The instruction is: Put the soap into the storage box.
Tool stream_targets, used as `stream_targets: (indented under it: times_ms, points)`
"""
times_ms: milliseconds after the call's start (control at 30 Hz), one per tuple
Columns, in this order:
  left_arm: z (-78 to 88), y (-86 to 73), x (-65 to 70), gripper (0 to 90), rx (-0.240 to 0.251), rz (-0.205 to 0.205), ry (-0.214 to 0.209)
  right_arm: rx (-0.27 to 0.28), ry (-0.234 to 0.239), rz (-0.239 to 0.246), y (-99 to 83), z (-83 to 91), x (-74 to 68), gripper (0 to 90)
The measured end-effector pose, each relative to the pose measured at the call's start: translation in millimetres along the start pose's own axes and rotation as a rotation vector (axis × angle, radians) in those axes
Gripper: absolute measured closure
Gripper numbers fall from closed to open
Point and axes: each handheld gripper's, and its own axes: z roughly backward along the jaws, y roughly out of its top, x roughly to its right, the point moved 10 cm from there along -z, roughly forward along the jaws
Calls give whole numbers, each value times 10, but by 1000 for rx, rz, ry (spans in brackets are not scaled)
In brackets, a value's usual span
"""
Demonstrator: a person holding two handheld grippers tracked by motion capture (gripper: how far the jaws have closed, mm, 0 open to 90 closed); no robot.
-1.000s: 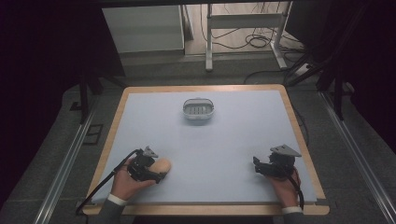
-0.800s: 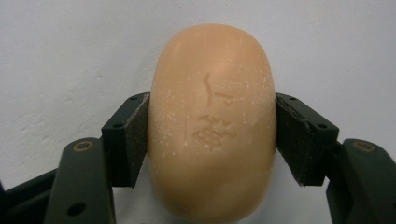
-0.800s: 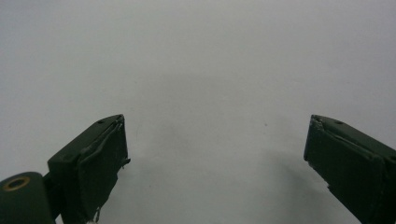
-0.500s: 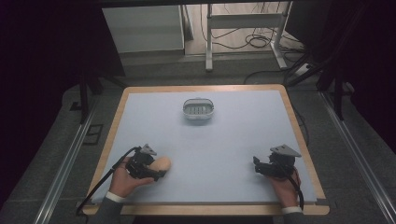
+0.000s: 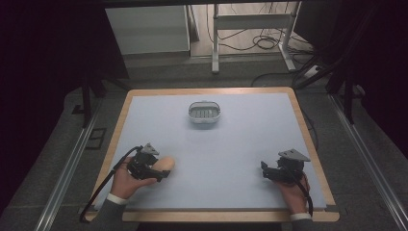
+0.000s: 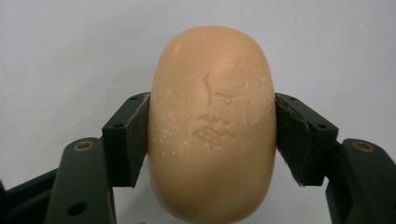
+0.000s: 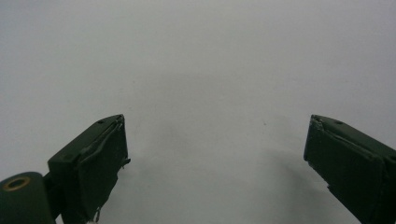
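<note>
Since a second ago almost nothing has moved: we see both hands in the same spots, the left one shifted only a touch, the soap held as before.

The soap (image 6: 212, 135), a rounded peach-coloured bar with characters pressed into its face, sits between the jaws of the left tongs (image 6: 212, 140). Both black pads press flat against its long sides, so we read these tongs as clamped on the bar. In the high view the soap (image 5: 165, 164) pokes out just ahead of the left tongs (image 5: 150, 166), low over the pale blue table top (image 5: 231, 154), near its front left corner; whether it touches the surface we cannot tell.

The right tongs (image 7: 215, 154) stand with their jaws wide apart, bare table between them. From above we see the right tongs (image 5: 281, 169) near the front right corner, well apart from the soap.

Far ahead of both tongs, toward the back middle of the table, sits a small grey soap dish (image 5: 204, 113) with a slotted floor.
</note>
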Motion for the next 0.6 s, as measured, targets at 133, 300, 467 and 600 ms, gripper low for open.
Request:
stream_targets:
  times_ms: [133, 300, 467, 600]
  points:
    - [18, 52, -2, 323, 15, -7, 1, -1, 2, -2, 0, -2, -2, 62]
    - [20, 94, 0, 323, 23, -9, 1, -5, 1, -6, -3, -4, 2, 62]
    - [31, 143, 1, 322, 34, -12, -3, -5, 0, -7, -3, -3, 6, 62]
    - [41, 203, -2, 322, 51, -8, -4, -5, -1, 0, -3, -6, 1, 62]
